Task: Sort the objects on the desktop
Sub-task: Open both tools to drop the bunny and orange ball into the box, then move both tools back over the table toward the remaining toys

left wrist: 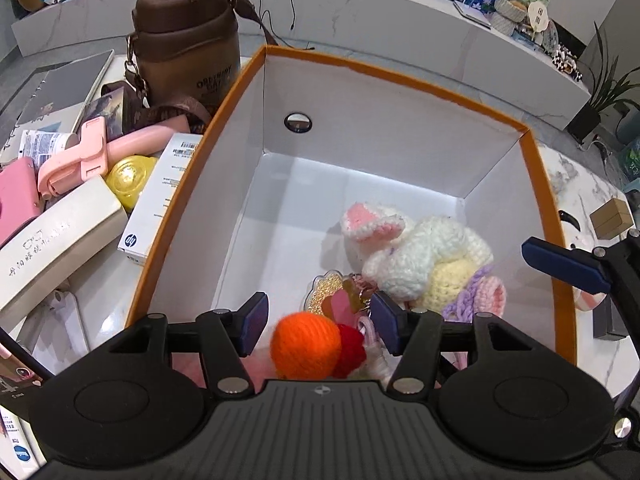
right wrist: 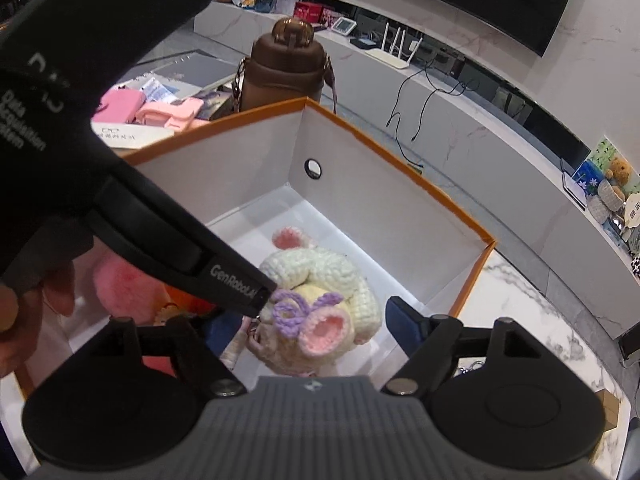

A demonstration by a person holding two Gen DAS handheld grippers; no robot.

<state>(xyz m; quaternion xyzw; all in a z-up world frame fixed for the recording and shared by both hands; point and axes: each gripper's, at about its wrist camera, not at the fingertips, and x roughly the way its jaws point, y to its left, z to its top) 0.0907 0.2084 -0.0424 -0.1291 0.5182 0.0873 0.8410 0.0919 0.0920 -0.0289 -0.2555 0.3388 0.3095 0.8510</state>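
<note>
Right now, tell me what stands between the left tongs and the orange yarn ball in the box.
Nothing visible does. The left tongs stand open over the orange-rimmed box, and the orange yarn ball lies directly below the gap, pads clear of it. A red ball touches its side; the crocheted bunny lies farther in.

A: What carries it all?
B: A white marbled surface (left wrist: 576,184).
A: What sits on it?
B: An orange-rimmed box (left wrist: 536,184) at centre. At ten o'clock, touching its wall, a white carton (left wrist: 160,204); at eleven, a brown bottle (left wrist: 188,48); at nine, a cream case (left wrist: 52,252); at three, a small tan box (left wrist: 612,218).
</note>
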